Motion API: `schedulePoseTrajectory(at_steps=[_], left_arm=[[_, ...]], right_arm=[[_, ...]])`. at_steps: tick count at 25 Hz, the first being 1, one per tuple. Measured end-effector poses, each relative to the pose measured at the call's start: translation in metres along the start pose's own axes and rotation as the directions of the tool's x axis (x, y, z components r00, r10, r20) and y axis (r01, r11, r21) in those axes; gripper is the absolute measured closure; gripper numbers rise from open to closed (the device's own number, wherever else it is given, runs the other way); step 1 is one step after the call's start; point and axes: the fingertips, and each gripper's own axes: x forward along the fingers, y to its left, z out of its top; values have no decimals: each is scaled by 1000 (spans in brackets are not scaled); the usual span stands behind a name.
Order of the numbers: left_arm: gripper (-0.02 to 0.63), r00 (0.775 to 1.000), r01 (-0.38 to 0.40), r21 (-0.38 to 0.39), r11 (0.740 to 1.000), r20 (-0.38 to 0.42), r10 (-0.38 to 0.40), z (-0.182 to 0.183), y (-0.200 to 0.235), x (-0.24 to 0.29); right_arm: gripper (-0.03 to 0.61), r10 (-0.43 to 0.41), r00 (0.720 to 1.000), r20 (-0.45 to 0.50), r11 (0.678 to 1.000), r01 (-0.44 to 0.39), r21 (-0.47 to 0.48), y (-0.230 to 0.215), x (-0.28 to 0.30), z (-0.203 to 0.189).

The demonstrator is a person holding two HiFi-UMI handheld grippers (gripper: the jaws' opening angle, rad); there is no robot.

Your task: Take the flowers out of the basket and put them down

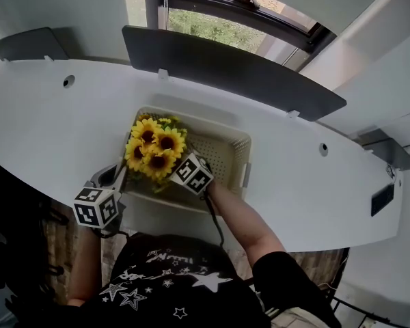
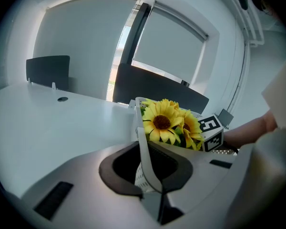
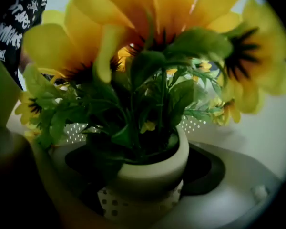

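A bunch of yellow sunflowers (image 1: 154, 149) in a cream pot (image 3: 152, 168) stands at the left end of a cream perforated basket (image 1: 227, 141) on the white desk. My left gripper (image 1: 121, 176) is at the basket's near left corner, shut on the thin basket wall (image 2: 139, 128), with the sunflowers (image 2: 164, 123) just beyond it. My right gripper (image 1: 171, 176) reaches into the basket from the near side. Its jaws sit either side of the pot and look shut on it, under the leaves and blooms (image 3: 133, 42). The pot's base is hidden.
The basket sits near the front edge of a curved white desk (image 1: 55, 128). Dark divider panels (image 1: 225, 67) stand along the desk's back, with a window behind them. The basket's right half holds nothing I can see. Bare desk lies on both sides of the basket.
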Motion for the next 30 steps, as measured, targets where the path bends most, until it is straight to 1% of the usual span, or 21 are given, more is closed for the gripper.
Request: schedulePoseTrajectory(at_steps=[2, 8, 12, 16, 20, 25, 27, 30], left_arm=[[568, 1000, 7, 6, 1000, 2, -7, 0, 0, 0], [568, 1000, 26, 18, 999, 5, -26, 1, -2, -1], [566, 999, 36, 19, 999, 5, -36, 3, -1, 0], [566, 999, 43, 14, 999, 2, -43, 3, -2, 1], [567, 999, 38, 3, 999, -4, -38, 3, -1, 2], [568, 1000, 29, 11, 1000, -14, -28, 3, -4, 1], [571, 1000, 25, 8, 1000, -12, -25, 2, -4, 1], [574, 1000, 21, 5, 1000, -11, -21, 2, -4, 2]], right_arm=[[77, -9, 1000, 16, 1000, 9, 14, -2, -6, 3], [78, -26, 998, 59, 1000, 25, 13, -2, -21, 16], [80, -25, 998, 54, 1000, 25, 1, 1, -20, 18], [80, -17, 997, 75, 999, 15, 36, 5, -17, 24], [79, 16, 999, 51, 999, -18, 35, 14, -6, 24], [78, 34, 999, 35, 996, -37, 78, 15, 2, 16], [77, 40, 999, 31, 998, -42, 57, 16, 4, 15], [77, 49, 999, -16, 999, -49, -17, 18, 14, 10]])
